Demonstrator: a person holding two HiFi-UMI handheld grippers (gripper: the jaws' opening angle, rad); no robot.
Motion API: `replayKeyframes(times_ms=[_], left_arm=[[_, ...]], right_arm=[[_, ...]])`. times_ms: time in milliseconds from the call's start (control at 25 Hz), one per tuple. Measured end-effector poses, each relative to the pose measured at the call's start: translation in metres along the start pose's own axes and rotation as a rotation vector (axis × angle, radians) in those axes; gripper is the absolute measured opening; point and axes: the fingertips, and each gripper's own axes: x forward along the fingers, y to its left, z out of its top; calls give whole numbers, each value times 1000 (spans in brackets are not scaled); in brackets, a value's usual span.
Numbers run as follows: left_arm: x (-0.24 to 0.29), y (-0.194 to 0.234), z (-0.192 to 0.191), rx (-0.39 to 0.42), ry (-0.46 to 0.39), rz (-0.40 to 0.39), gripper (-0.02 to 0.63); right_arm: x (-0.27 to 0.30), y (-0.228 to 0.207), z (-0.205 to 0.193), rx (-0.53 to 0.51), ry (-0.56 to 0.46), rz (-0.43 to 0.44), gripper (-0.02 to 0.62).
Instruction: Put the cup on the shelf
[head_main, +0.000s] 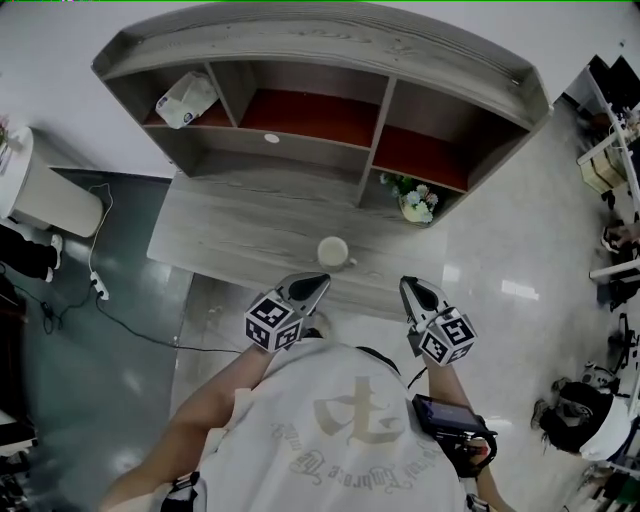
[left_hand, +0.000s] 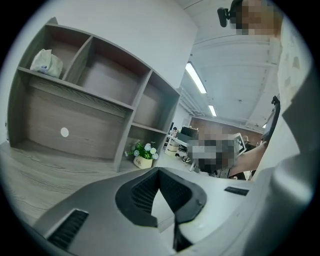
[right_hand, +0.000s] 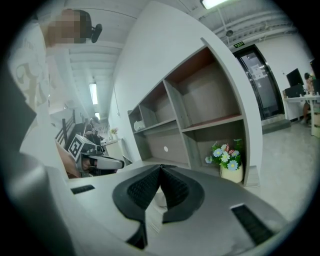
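left gripper (head_main: 320, 279): fingers clenched tip to tip, nothing between them; own view (left_hand: 159, 170) shows the same.
right gripper (right_hand: 160, 168): fingers clenched too, tips meeting, empty. In the head view it sits near-right (head_main: 405, 284).
cup (head_main: 333, 251): white, upright, mouth up, on the table (head_main: 225, 235) near its near edge. Not held, not touched.
cup vs fingers: just far of the left fingers and a touch right; far-left of the right fingers, further off. Left gripper is nearer, by my read.
cup axis: vertical, round from above, so no long side to line up with. Handle: maybe a nub on its right, can't tell.
shelf (head_main: 330, 42): stands at the far part of the table, beyond the cup. Upper row of compartments with reddish floors; the middle and right ones look free.
other stuff: white bag (head_main: 185, 98) in the upper-left compartment; flower pot (head_main: 416, 205) in the lower-right bay, far-right of the cup.
step: approach, grasp not started. Either gripper must spread its fingers before closing on the cup.
risk: clenched tips could nudge the cup toward the shelf if pushed in as is.
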Motion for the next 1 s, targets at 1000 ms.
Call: replayKeyframes(times_ms=[1000], left_arm=[[14,59,-21,-73,38,151,2]], right_arm=[[84,-29,16,-43,95,164,3]])
